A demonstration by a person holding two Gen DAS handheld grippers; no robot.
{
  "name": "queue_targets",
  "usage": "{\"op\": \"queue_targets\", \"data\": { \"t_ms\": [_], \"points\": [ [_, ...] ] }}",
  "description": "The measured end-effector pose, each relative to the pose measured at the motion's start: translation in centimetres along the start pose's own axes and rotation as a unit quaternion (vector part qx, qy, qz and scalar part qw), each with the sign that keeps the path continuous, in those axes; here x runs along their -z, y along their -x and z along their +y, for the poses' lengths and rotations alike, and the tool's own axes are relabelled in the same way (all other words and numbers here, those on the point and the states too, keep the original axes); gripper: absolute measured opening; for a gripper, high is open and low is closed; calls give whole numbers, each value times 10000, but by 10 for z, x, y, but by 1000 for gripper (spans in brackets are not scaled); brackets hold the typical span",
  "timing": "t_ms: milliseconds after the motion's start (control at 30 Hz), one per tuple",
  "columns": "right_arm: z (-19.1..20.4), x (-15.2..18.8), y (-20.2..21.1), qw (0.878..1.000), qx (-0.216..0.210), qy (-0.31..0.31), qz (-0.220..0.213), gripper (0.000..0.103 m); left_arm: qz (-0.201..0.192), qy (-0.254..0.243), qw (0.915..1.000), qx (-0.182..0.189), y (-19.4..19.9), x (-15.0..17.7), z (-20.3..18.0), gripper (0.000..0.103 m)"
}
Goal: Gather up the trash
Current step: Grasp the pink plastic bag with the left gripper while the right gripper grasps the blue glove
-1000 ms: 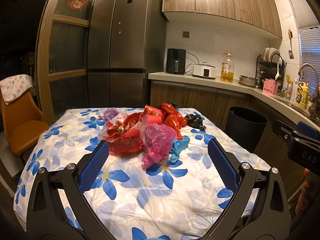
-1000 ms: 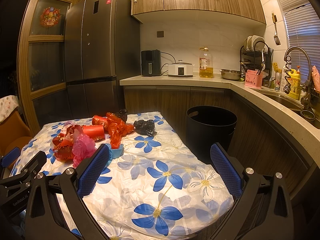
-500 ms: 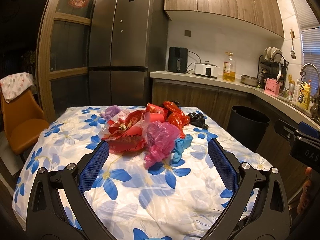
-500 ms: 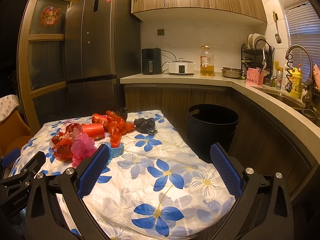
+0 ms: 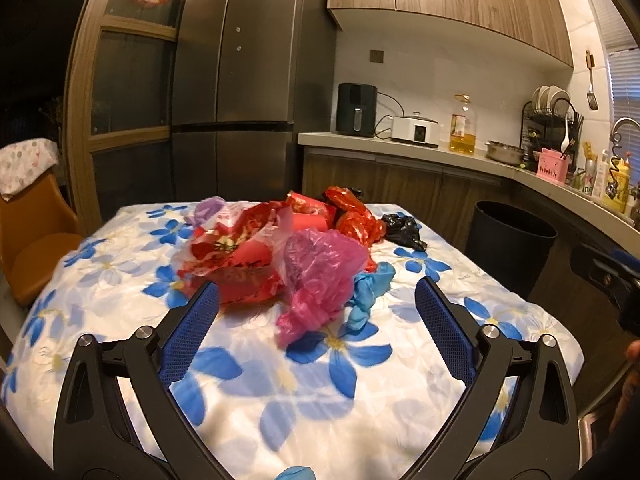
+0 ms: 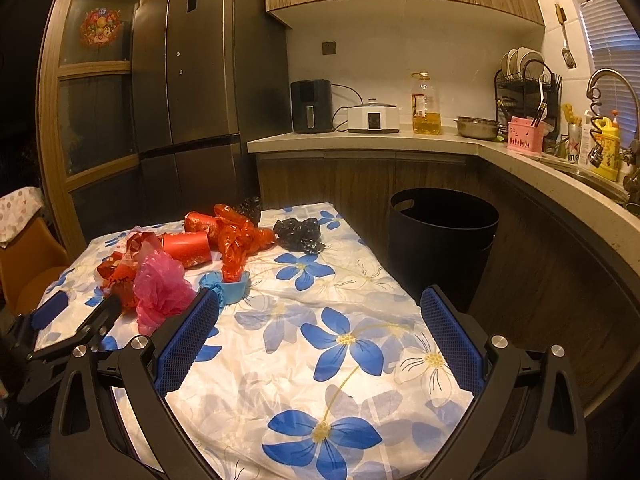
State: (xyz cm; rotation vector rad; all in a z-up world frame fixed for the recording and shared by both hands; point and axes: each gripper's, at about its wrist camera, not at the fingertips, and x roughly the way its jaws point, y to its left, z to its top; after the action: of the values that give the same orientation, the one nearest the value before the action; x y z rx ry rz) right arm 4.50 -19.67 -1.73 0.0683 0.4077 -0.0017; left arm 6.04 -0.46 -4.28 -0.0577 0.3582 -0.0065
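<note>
A heap of trash lies on the flowered tablecloth (image 5: 336, 396): a pink plastic bag (image 5: 320, 272), red wrappers (image 5: 236, 256), a blue glove (image 5: 368, 292) and a black bag (image 5: 402, 230). My left gripper (image 5: 316, 292) hovers low before the heap, its jaws closing but still wide. The pink bag's near end sits between the fingertips, untouched by the pads. My right gripper (image 6: 320, 300) is open over bare cloth, right of the pink bag (image 6: 160, 288) and the black bag (image 6: 300, 234). A black bin (image 6: 440, 236) stands on the floor beyond the table's right edge.
An orange chair (image 5: 28, 248) stands left of the table. A dark fridge (image 5: 240, 92) rises behind it. The counter (image 6: 360, 140) carries appliances, an oil bottle and a dish rack, and runs round to a sink at the right. Red paper cups (image 6: 188, 246) lie within the heap.
Both grippers have come forward and lower toward the heap, which now looks larger and nearer. The trash itself has not moved.
</note>
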Motion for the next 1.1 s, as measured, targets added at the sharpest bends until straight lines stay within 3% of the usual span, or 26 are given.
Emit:
{"op": "queue_targets", "data": {
  "t_ms": [300,400,467,567,767,1100],
  "points": [
    [-4,9,-37,9996,-208,-106,170,98,230,-50,9997,-26,-66,-4,-12,57],
    [0,11,-50,9993,-318,-85,201,98,428,-36,9990,-81,-85,-1,-11,41],
    [4,13,-59,9989,-390,-84,235,97,530,-16,9985,-103,-93,1,-8,21],
    [10,15,-72,9981,-523,-79,321,93,602,66,9982,3,-97,6,-3,6],
    [28,19,-91,9961,-770,-5,420,89,408,287,9986,171,-76,1,6,2],
    [76,26,-138,9899,-1209,236,707,66,77,641,9979,20,-34,-10,29,2]
  ]
}}
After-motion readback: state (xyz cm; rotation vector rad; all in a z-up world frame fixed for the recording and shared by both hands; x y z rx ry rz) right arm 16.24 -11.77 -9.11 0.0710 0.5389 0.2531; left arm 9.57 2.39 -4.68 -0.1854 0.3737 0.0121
